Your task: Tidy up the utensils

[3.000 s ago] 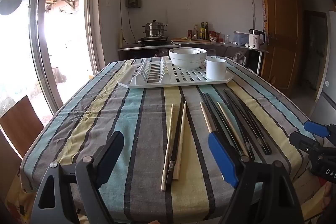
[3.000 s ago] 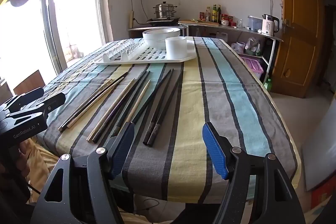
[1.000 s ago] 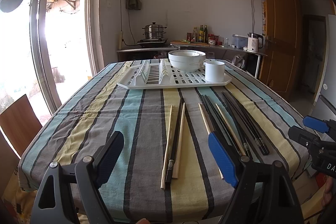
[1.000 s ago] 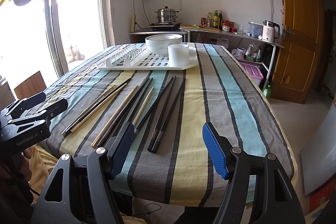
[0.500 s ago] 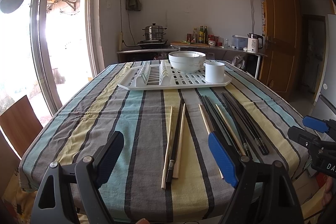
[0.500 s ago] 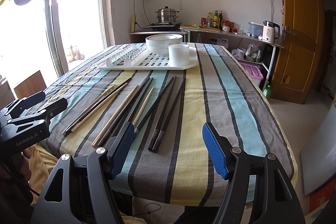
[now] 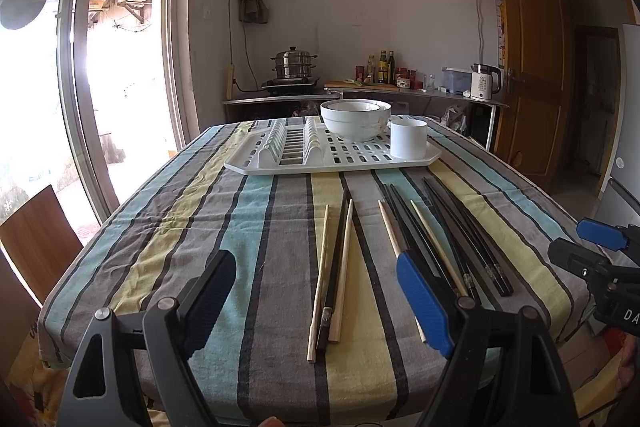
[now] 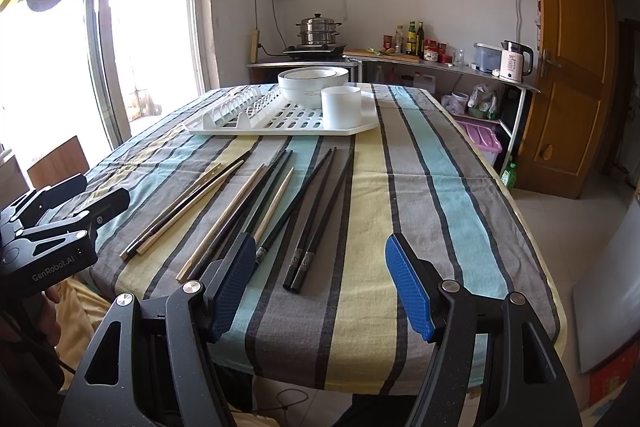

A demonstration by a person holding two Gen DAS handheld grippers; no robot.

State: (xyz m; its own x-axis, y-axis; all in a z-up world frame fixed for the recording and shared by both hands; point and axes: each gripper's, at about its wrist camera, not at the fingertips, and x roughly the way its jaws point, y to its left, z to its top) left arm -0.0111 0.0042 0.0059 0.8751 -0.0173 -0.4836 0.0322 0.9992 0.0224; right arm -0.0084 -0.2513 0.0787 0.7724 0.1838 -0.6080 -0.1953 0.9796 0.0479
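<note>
Nothing has shifted lately: both my left tool [image 7: 316, 291] and right tool [image 8: 320, 279] still hover wide open and empty, chopsticks [image 7: 334, 267] at centre frame untouched.

What we cannot see well

The left gripper [image 7: 316, 301] has its handle cut off by the bottom edge, and so does the right gripper [image 8: 320, 289]. The blue pad on the left one covers the near ends of some chopsticks [image 7: 430, 255], so counting them there is hard. The bowls [image 7: 354, 123] sit one inside another, so how many there are is unclear. The cup [image 7: 408, 143] hides a bit of the white rack [image 7: 280, 167] behind it. The bottles [image 8: 412, 39] on the far counter are too small to read. Outside the window [image 7: 36, 127] it is too bright to make anything out. The corners of both views are dark.
</note>
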